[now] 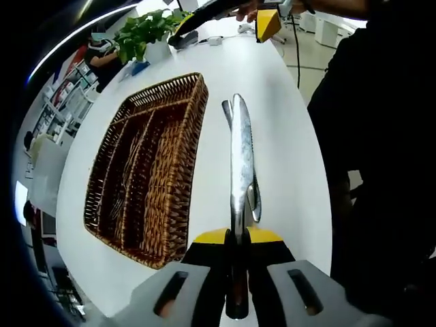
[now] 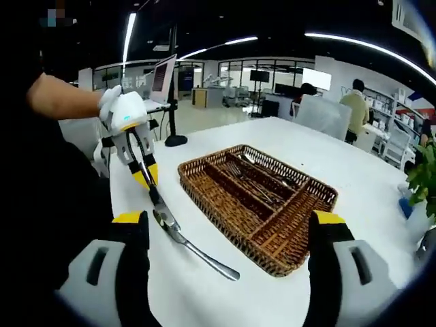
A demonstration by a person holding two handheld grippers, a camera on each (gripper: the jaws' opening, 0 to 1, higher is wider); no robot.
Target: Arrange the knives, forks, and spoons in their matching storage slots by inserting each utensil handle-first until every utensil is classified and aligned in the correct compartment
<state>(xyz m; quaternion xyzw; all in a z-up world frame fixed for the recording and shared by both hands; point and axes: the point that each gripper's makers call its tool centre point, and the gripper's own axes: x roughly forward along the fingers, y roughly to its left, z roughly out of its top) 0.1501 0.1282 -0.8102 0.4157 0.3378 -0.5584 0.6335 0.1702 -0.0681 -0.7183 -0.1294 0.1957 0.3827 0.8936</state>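
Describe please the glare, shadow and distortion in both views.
Left gripper view: glare runs along the knife, the table is bright white, and fisheye bends its edge and the basket. Right gripper view: ceiling strip lights are blown out, the basket stays sharp, and the person at left is dark.

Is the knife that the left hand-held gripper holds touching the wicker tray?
Apart. In the left gripper view, bare white table separates the knife from the wicker tray; the left hand-held gripper is clamped on its handle.
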